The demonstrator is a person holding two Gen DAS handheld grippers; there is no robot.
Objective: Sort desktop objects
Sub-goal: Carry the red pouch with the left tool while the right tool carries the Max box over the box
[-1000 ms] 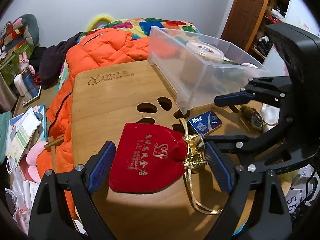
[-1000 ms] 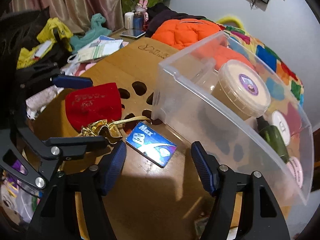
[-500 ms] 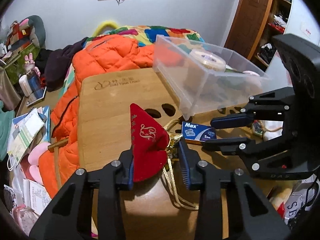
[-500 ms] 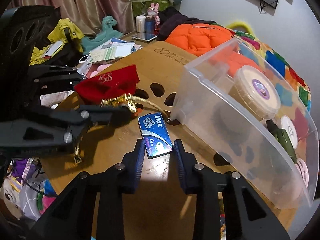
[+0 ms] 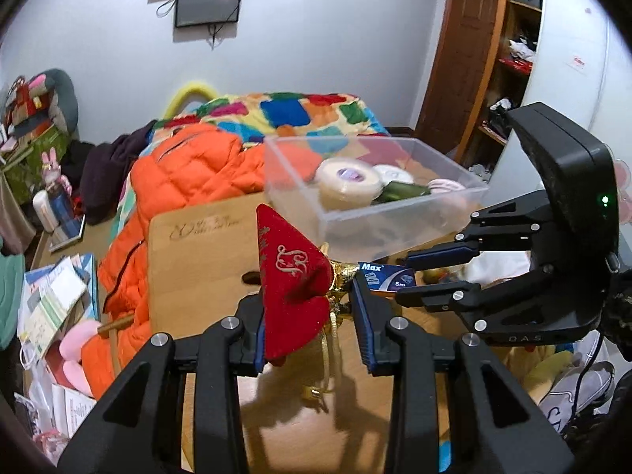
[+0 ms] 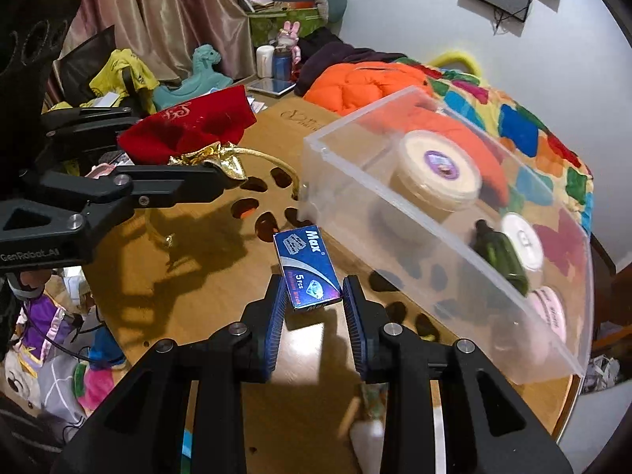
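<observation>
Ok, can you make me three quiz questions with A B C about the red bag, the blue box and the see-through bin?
1. Where is the blue Max box?
A. in the clear bin
B. between the right gripper's fingers
C. on the bed

2. What colour is the pouch's gathered neck?
A. gold
B. green
C. white

3. How is the red pouch now?
A. flat on the table
B. inside the bin
C. lifted by the left gripper

Answers: B, the right gripper clamps the box beside the clear bin; A, shiny gold fabric shows there; C, the left gripper pinches it above the wooden table.
</observation>
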